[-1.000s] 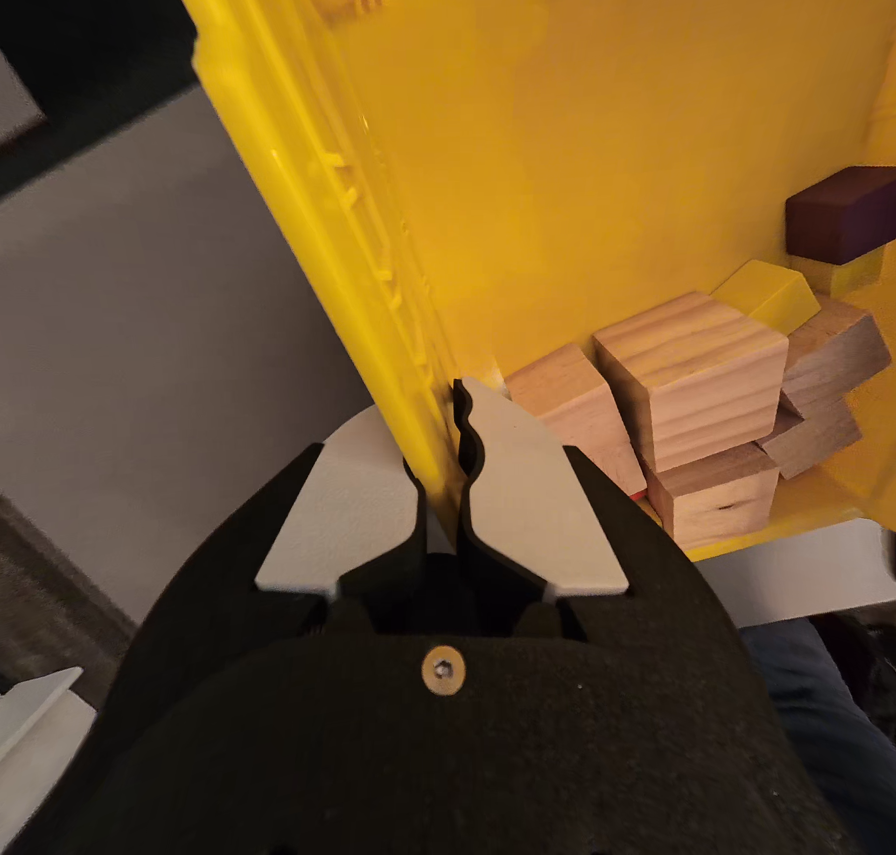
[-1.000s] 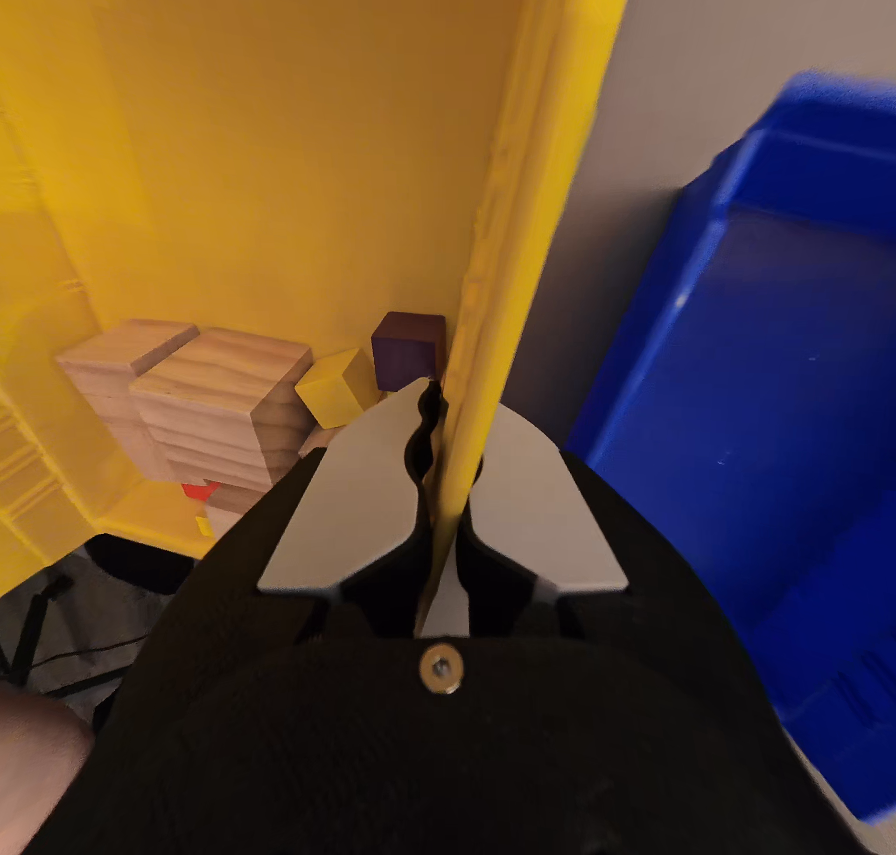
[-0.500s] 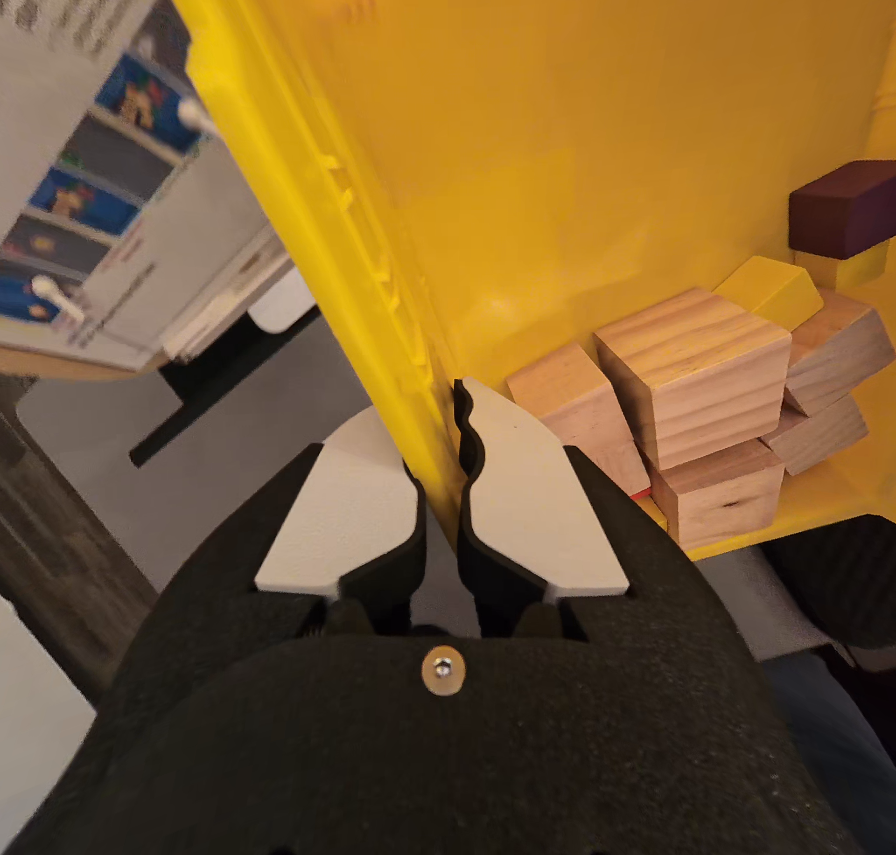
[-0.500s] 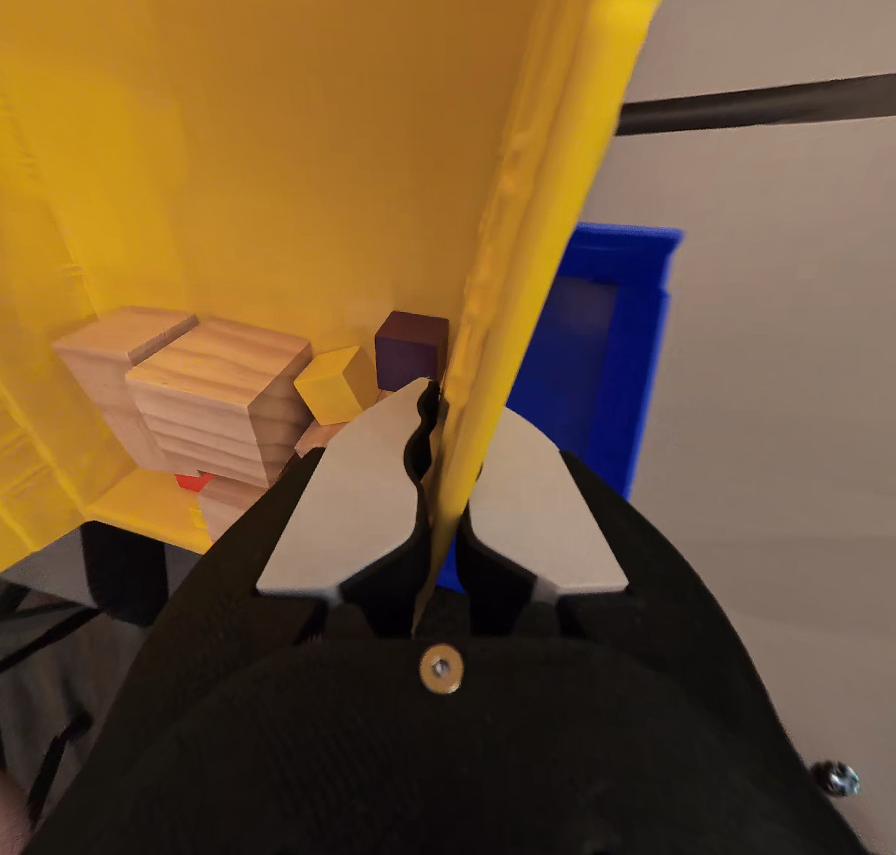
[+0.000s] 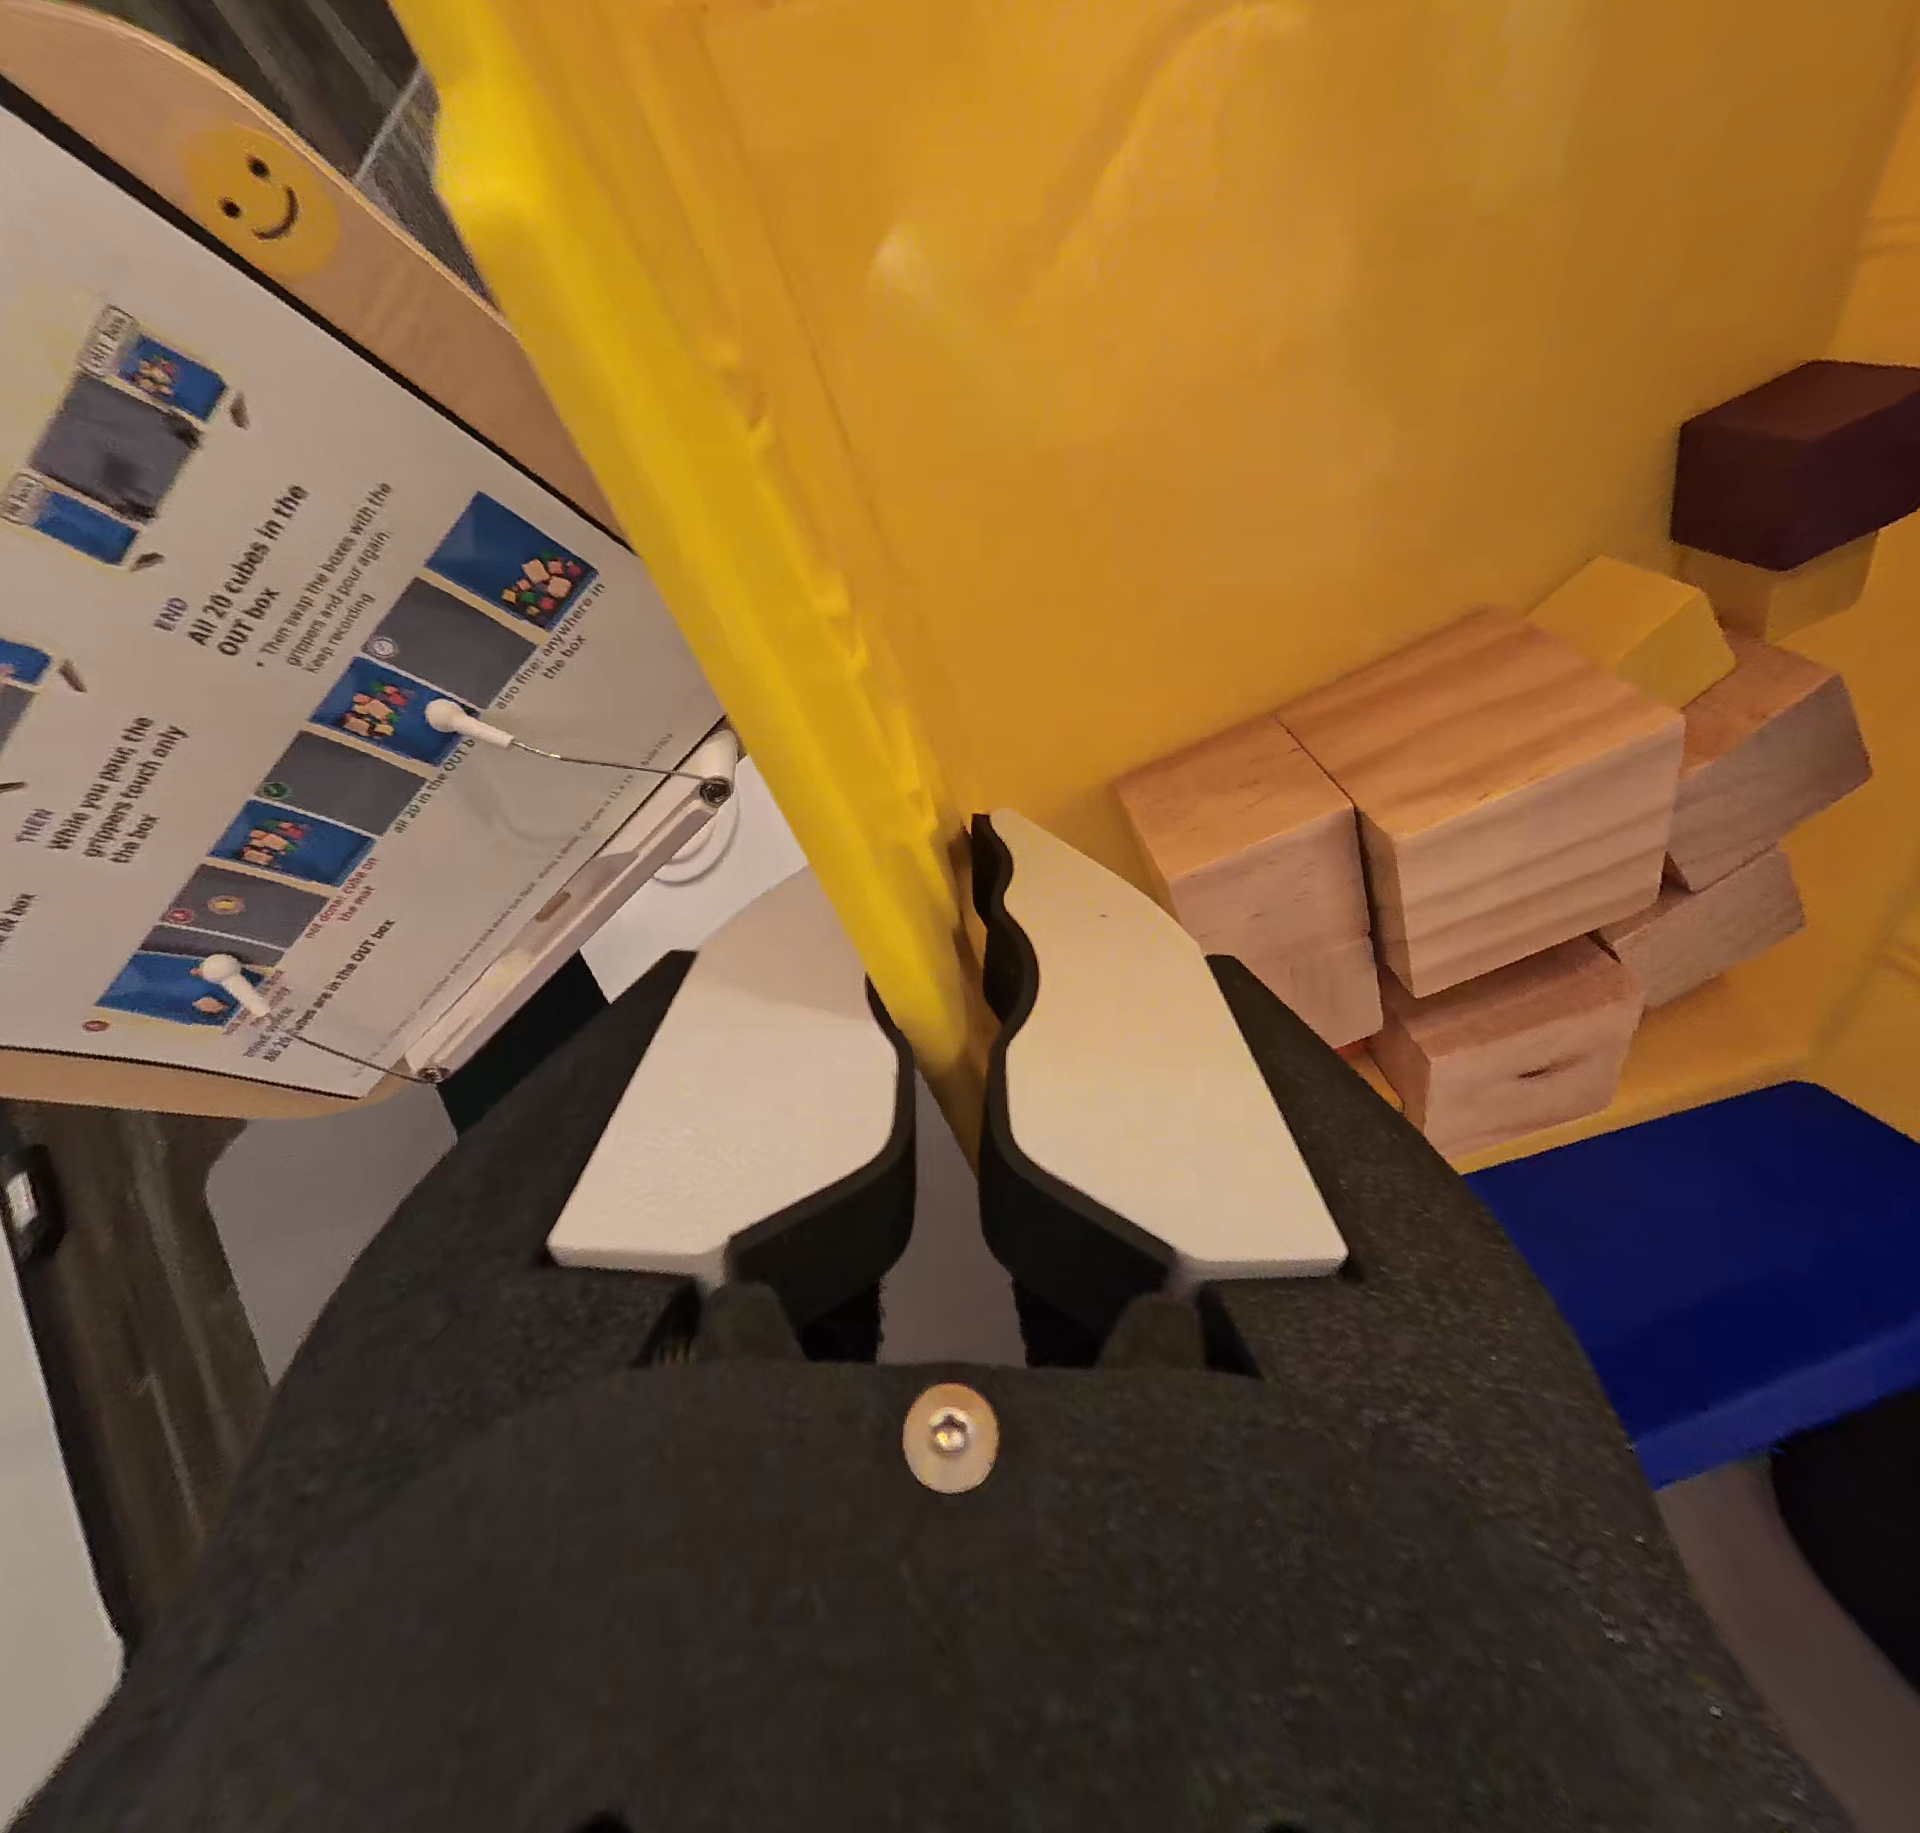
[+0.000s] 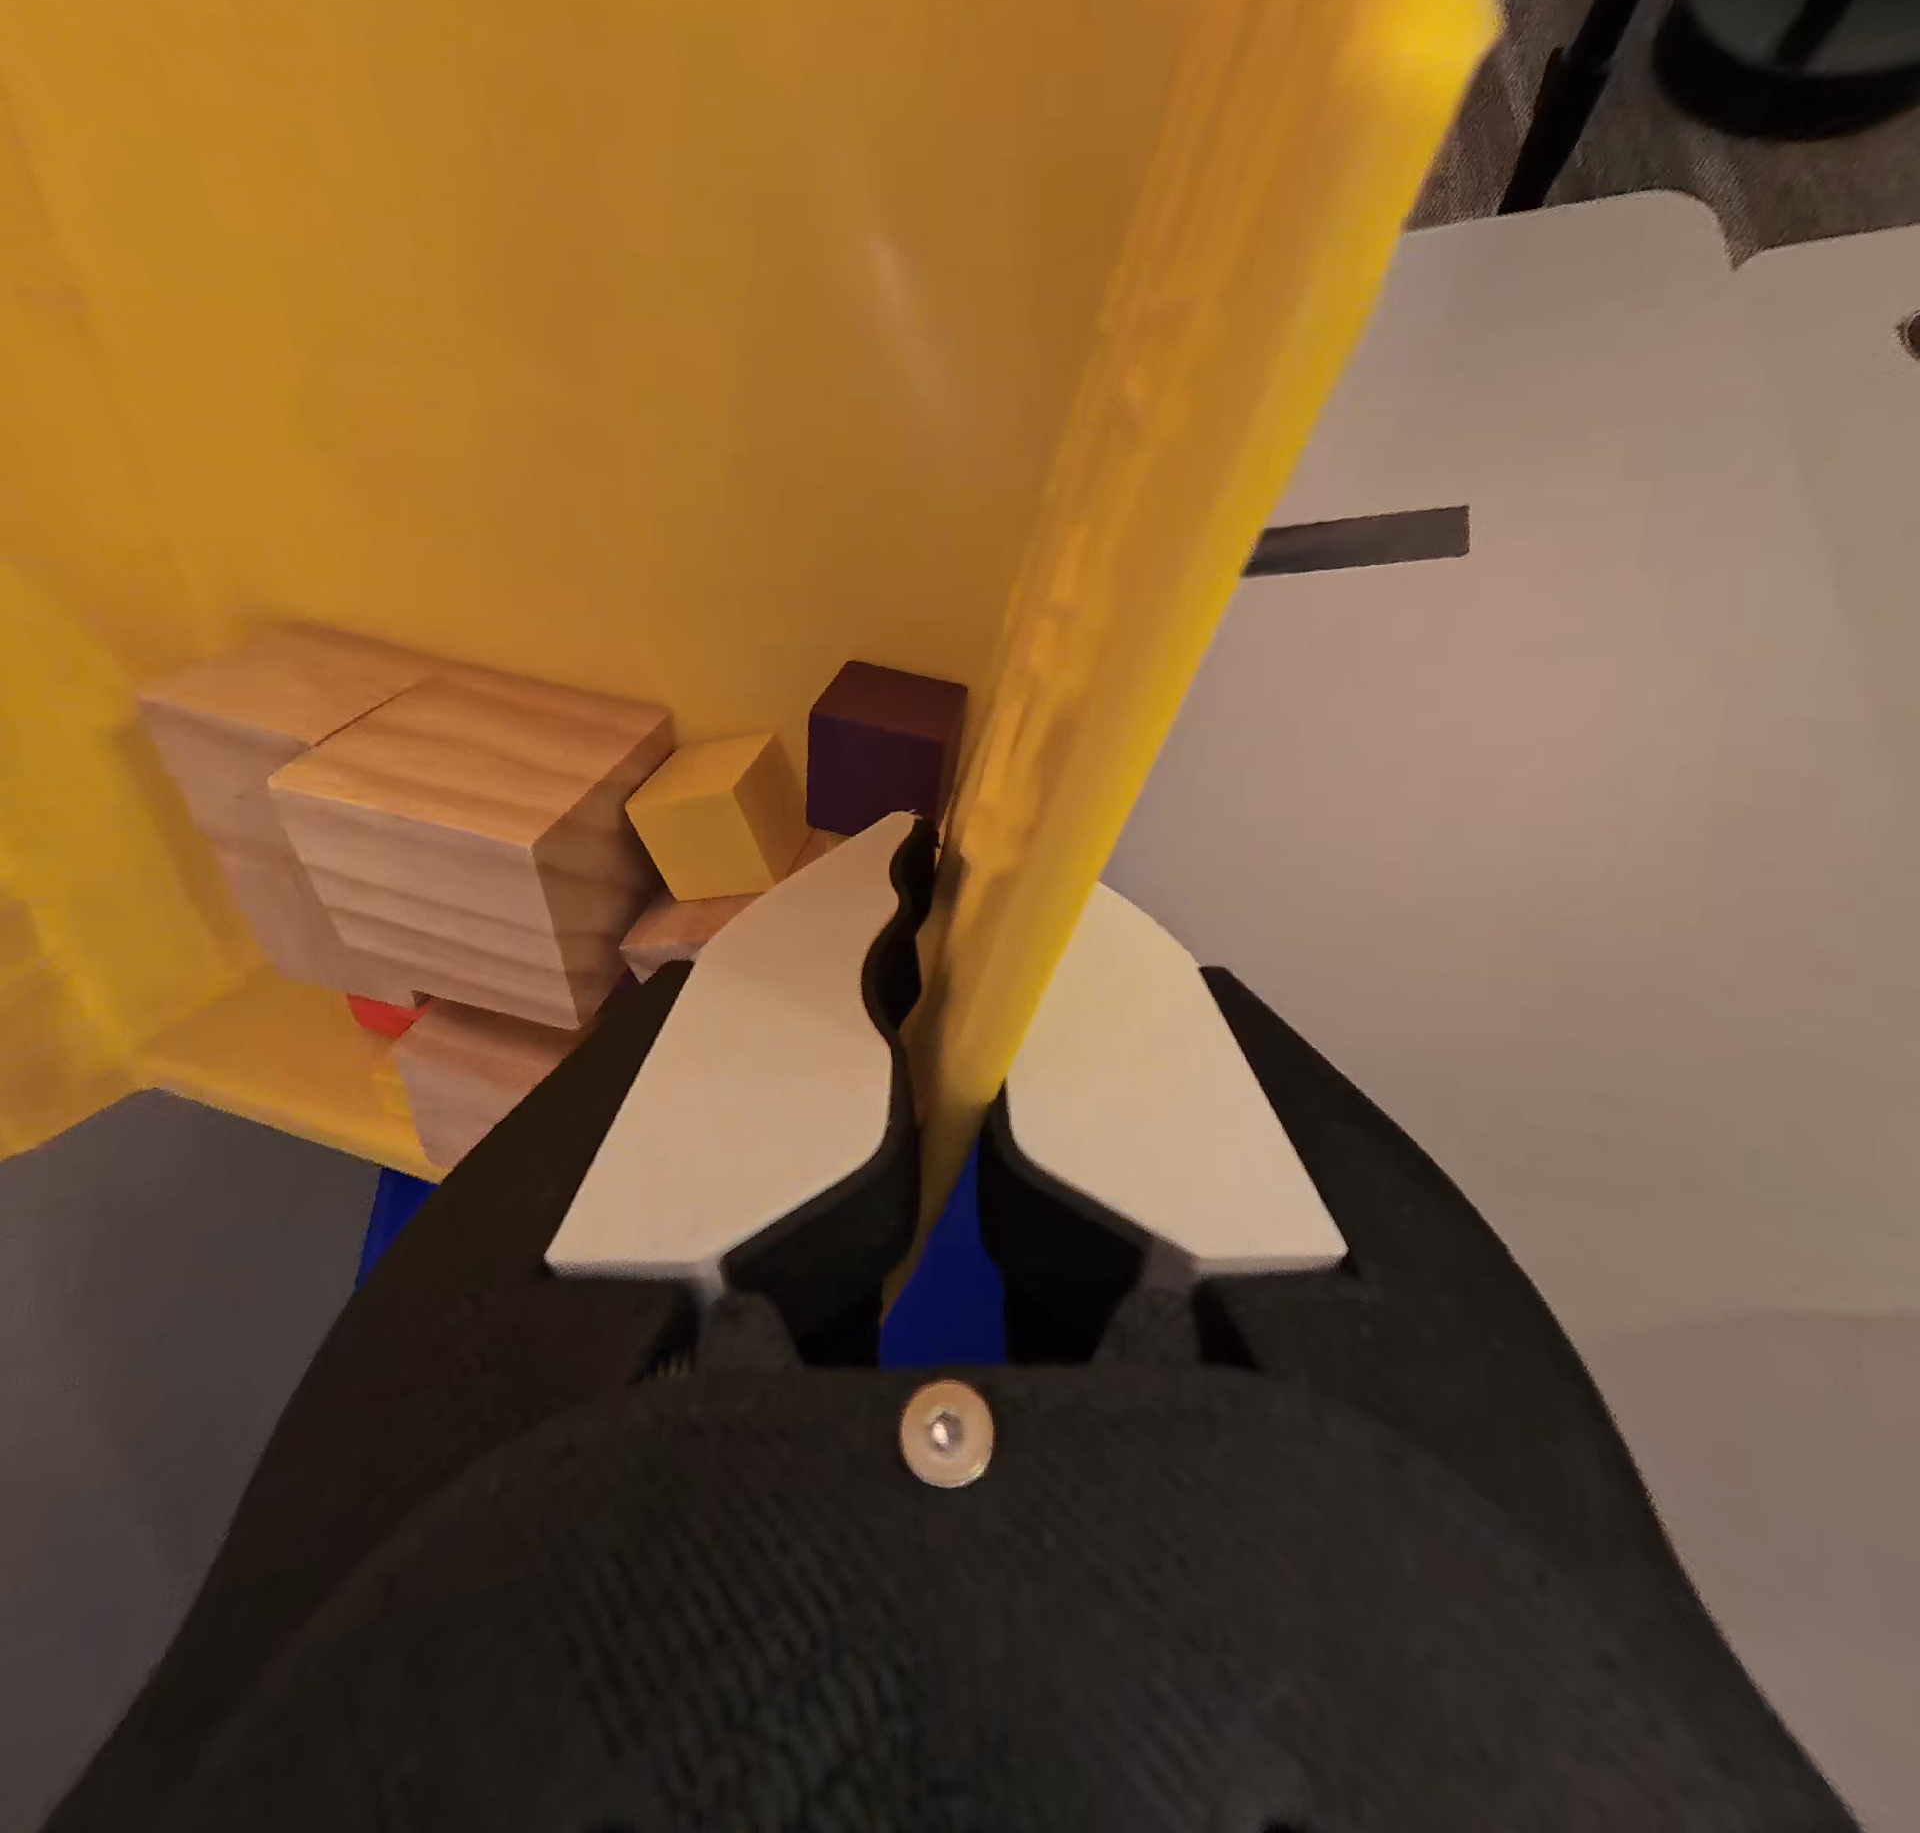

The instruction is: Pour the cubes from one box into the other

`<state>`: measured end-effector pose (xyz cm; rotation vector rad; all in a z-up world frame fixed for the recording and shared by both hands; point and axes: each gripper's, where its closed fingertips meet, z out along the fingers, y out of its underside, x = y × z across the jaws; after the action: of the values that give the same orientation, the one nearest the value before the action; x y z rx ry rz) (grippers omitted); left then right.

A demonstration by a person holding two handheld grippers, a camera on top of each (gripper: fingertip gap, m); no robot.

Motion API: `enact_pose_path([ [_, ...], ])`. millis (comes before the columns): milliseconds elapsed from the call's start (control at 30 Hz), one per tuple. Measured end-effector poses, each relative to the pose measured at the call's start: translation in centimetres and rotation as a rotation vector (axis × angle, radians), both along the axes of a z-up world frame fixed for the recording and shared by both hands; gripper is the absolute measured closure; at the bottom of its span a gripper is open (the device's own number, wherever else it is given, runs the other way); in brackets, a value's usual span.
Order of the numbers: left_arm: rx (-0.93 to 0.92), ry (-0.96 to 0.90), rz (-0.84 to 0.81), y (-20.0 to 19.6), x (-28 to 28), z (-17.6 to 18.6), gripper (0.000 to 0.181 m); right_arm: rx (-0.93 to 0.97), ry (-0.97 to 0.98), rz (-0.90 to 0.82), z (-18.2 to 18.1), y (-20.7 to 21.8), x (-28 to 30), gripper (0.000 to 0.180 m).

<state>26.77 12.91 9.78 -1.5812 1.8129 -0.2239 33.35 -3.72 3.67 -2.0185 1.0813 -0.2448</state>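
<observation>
The left gripper (image 5: 945,962) and right gripper (image 6: 951,962) each clamp one side wall of the yellow box (image 5: 1195,329). The box is tipped up, its long axis running toward 12 o'clock. The cubes (image 5: 1496,827) pile at its low end, above the blue box (image 5: 1704,1274) at 4 o'clock.

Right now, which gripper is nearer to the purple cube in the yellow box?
Right. The right gripper grips the box wall right beside the purple cube. The left gripper grips the opposite wall, with the wooden cubes in between.
</observation>
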Motion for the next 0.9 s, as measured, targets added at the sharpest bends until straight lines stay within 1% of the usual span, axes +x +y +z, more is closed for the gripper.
enact_pose_path([
  [100,0.070,-0.057,-0.014,-0.8,-0.2,1.6,0.173,0.054,-0.048,-0.010,1.1,-0.5,0.2,0.174],
  [167,0.079,-0.113,-0.025,-1.3,0.0,2.5,0.174,0.092,-0.093,-0.016,1.8,-0.7,0.7,0.174],
  [267,0.066,-0.146,-0.033,-1.6,0.2,2.4,0.174,0.107,-0.126,-0.019,2.2,-1.0,1.1,0.175],
  [367,0.091,-0.186,-0.031,-1.6,0.2,2.2,0.173,0.110,-0.168,-0.034,2.5,-1.1,1.4,0.175],
  [533,0.067,-0.272,-0.036,-1.7,0.2,2.7,0.174,0.175,-0.239,-0.035,3.3,-0.9,2.2,0.176],
  [667,0.069,-0.322,-0.043,-2.1,0.1,3.4,0.174,0.198,-0.315,-0.057,4.5,-1.3,2.5,0.176],
  [900,0.053,-0.409,-0.062,-2.6,0.0,4.0,0.174,0.223,-0.380,-0.072,5.7,-1.8,2.4,0.176],
])
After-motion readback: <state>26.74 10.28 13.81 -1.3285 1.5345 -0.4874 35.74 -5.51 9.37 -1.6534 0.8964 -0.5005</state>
